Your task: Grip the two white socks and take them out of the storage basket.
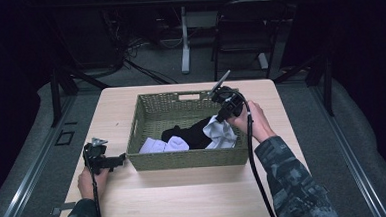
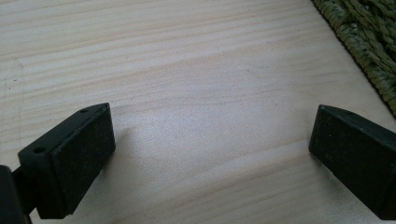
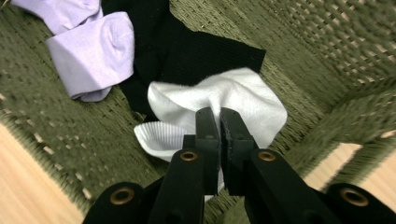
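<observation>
Right tongs (image 3: 219,122) are clamped on the white sock (image 3: 233,100) just above the basket (image 1: 188,158); I lift straight up so it clears the black sock (image 3: 187,51). Left tongs (image 2: 210,158) idle wide open over the bench (image 2: 187,70).

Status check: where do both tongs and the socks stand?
Right tongs shut on white sock inside basket. Left tongs open over table. Black sock underneath.

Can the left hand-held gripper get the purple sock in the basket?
Probably yes. The left hand-held gripper is open beside the basket, and the purple sock lies uncovered near that side; it only has to clear the wall.
</observation>
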Demonstrator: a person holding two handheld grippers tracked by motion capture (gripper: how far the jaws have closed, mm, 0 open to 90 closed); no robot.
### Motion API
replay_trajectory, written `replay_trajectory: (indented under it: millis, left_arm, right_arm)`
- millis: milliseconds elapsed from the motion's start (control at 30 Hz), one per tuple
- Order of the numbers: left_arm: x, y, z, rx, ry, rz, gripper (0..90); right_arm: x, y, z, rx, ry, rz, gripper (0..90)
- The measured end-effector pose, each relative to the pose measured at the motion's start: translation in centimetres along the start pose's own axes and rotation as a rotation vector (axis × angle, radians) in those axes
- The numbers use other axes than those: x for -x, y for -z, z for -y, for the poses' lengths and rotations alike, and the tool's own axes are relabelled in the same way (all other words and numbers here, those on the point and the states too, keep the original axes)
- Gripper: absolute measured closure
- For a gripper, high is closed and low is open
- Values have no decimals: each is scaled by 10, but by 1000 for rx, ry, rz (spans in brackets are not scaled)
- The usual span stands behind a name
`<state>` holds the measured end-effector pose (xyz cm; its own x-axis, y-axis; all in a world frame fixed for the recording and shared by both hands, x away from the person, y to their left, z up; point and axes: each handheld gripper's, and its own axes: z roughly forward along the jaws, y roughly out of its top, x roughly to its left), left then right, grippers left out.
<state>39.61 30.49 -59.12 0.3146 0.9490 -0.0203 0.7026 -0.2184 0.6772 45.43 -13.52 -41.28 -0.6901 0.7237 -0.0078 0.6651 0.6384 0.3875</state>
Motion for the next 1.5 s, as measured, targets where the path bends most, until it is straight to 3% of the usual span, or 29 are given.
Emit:
replay_trajectory:
  millis: [400, 700, 1167, 1500]
  left_arm:
    - [0, 0, 0, -1, 0, 0, 0]
    - [0, 0, 0, 1, 2, 0, 0]
    - [0, 0, 0, 1, 3, 0, 0]
    - [0, 0, 0, -2, 2, 4, 0]
  right_arm:
    - [-1, 40, -22, -44, 54, -6, 874]
    - [-1, 63, -39, -115, 95, 0, 873]
    - [-2, 108, -60, -105, 115, 27, 873]
    - [-3, 143, -67, -42, 107, 46, 872]
